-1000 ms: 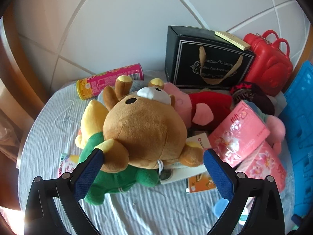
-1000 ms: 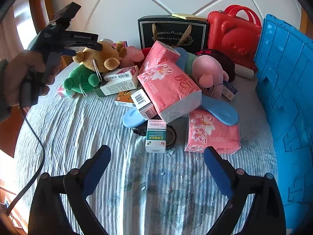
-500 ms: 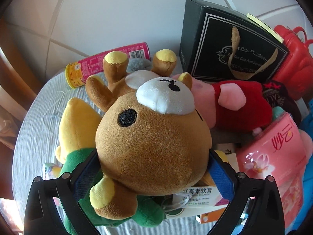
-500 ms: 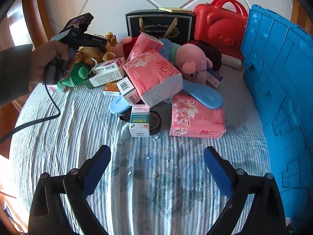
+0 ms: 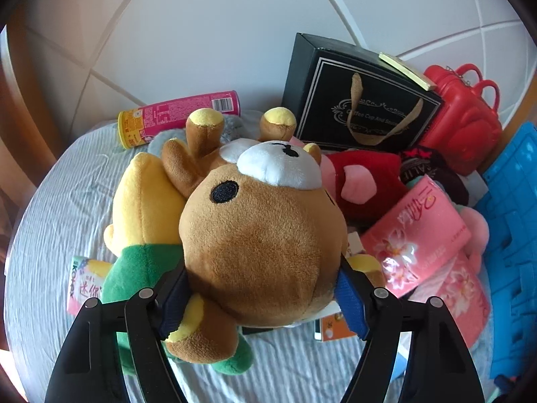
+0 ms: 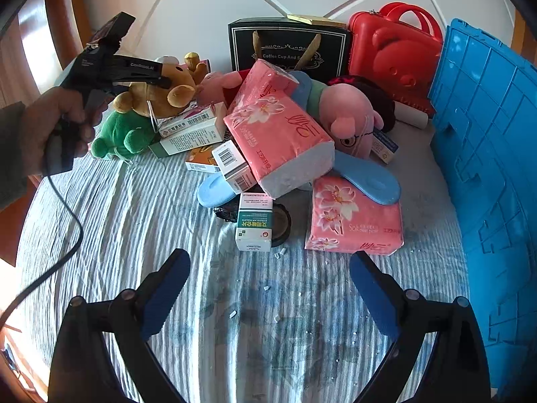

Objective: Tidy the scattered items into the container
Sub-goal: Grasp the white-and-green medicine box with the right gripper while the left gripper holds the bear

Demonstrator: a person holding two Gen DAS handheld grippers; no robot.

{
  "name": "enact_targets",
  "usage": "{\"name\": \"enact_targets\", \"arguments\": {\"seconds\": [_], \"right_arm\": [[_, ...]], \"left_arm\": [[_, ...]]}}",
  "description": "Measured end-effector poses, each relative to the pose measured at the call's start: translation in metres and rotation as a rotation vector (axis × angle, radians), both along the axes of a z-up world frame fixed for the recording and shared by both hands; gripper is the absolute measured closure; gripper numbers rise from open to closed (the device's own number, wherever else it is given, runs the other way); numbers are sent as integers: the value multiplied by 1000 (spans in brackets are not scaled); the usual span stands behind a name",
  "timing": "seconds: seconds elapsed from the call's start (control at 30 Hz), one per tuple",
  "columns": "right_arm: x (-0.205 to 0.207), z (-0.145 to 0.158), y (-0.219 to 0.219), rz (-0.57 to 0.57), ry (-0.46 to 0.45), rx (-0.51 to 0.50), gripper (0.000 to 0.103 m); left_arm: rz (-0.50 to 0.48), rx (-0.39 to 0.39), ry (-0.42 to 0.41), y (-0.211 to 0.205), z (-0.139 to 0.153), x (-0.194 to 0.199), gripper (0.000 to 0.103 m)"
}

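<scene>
My left gripper (image 5: 261, 297) is shut on the head of a brown plush bear (image 5: 261, 231), its blue pads pressed into both sides. The bear lies on a green and yellow plush (image 5: 144, 208). In the right wrist view the left gripper (image 6: 162, 80) and the bear (image 6: 161, 90) sit at the far left of the pile. My right gripper (image 6: 268, 290) is open and empty above the striped cloth, short of a small green-and-white box (image 6: 253, 221). The blue crate (image 6: 486, 174) stands at the right.
The pile holds pink tissue packs (image 6: 278, 131), a second pack (image 6: 355, 218), a pink pig plush (image 6: 349, 114), blue slippers (image 6: 369, 174), small boxes (image 6: 188, 134) and a pink can (image 5: 178, 117). A black gift bag (image 6: 288, 47) and red case (image 6: 392, 47) stand behind.
My left gripper moved in around the bear's head and closed on it. My right gripper stayed open and drew back a little from the pile.
</scene>
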State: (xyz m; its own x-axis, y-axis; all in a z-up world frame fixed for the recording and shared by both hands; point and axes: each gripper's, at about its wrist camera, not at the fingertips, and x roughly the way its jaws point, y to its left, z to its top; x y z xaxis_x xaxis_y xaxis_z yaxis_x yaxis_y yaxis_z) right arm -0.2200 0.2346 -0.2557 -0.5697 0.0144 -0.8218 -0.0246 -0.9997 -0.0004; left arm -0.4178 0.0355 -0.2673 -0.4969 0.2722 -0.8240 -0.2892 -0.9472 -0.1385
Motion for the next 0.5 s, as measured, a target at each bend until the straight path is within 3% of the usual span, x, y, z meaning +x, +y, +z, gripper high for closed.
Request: {"name": "enact_targets", "arguments": {"seconds": [0.27,0.37,0.43,0.5], "right_arm": [[-37,-35,-5,6,-21,57,8],[-51,-51,-5,14,-58,60,24],[-57,-59,-7,19,-72,70,28],[-61,-65,-8,27,-89,76,44]], "left_arm": [[-4,60,37,-26,27,58,28],[-7,63,49,-34,34,73,28],[-10,67,51,-37,38,81,28],[-12,71,51,-41,40,87,28]]}}
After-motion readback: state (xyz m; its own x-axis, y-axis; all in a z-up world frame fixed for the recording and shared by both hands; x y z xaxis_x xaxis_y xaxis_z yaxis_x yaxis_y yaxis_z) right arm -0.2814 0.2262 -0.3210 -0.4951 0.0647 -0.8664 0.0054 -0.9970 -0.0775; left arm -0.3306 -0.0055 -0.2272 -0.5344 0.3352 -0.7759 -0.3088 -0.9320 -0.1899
